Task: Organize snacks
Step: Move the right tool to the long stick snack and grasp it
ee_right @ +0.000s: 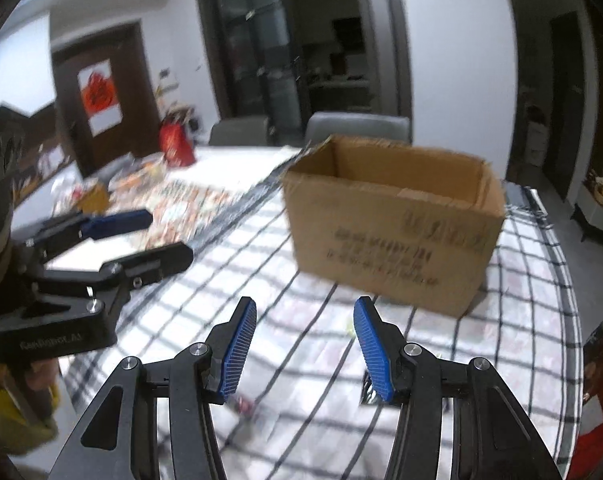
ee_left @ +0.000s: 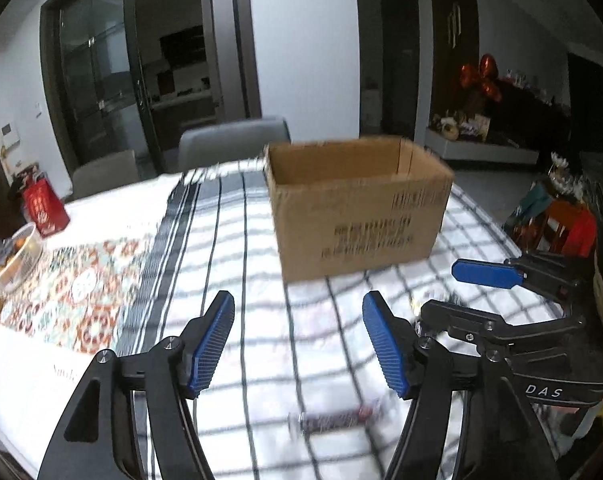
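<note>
White walls (ee_left: pixel 301 40) close in a dim dining room, with dark glass sliding doors (ee_left: pixel 97 92) opening toward a kitchen (lit faintly). Grey chairs (ee_left: pixel 233 140) stand behind the table's checked cloth (ee_left: pixel 241 248); a brown door (ee_right: pixel 101 92) carries a red poster.

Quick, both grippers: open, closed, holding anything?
Left gripper: open, holding nothing, above the checked cloth.
Right gripper: open, holding nothing, facing the cardboard box.
</note>
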